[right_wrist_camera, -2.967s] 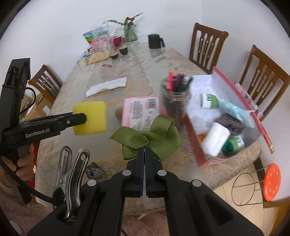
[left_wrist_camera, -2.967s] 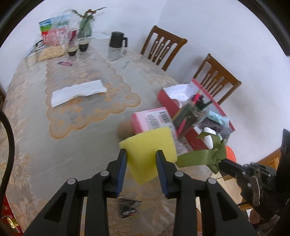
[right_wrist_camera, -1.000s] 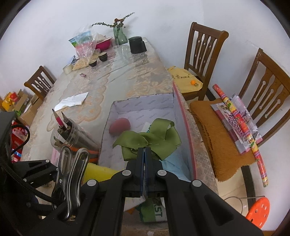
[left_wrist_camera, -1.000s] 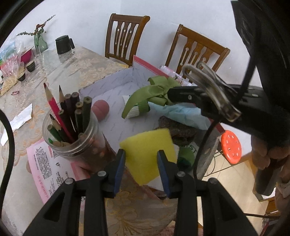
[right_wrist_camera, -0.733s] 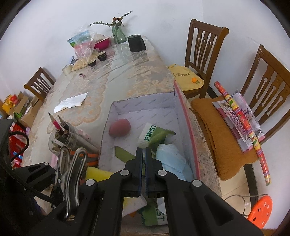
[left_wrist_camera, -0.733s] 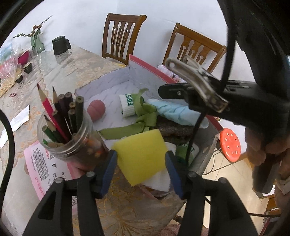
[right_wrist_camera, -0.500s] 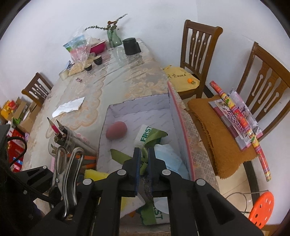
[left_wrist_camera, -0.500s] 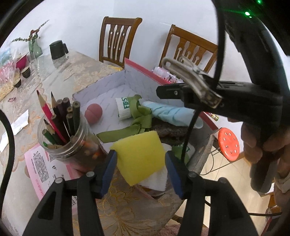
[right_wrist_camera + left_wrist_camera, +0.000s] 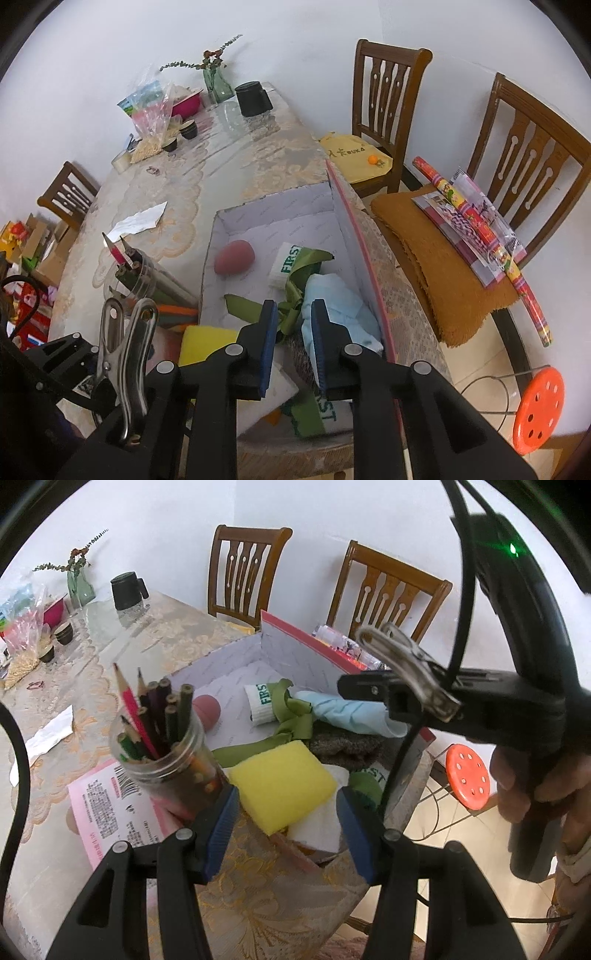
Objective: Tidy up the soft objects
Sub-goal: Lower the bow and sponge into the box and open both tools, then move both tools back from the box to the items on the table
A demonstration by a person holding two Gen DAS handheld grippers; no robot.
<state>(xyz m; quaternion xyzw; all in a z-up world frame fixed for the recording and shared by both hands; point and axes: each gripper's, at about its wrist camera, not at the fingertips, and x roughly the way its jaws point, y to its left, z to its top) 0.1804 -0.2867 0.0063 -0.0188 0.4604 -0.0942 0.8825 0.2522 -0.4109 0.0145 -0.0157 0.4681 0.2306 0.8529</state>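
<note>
A yellow sponge (image 9: 282, 781) lies at the near end of the open red-edged box (image 9: 295, 648), on a white soft item. My left gripper (image 9: 286, 812) is open, its fingers either side of the sponge and apart from it. The green ribbon bow (image 9: 291, 291) lies loose in the box (image 9: 343, 206) among a pale blue cloth (image 9: 336, 306), rolled socks and a pink egg-shaped sponge (image 9: 234, 256). My right gripper (image 9: 293, 326) is open just above the bow and blue cloth. The sponge also shows in the right wrist view (image 9: 205, 341).
A glass jar of pencils (image 9: 162, 738) stands just left of the box, on a pink sheet (image 9: 114, 805). Two wooden chairs (image 9: 528, 155) stand beyond the table's right edge, one bearing a brown cushion and wrapped rolls. A black mug (image 9: 253, 98), cups and bags sit at the far end.
Both grippers carried their items over to the box and opened. The sponge and the bow now lie in the box. The right gripper has opened wider in the last half second.
</note>
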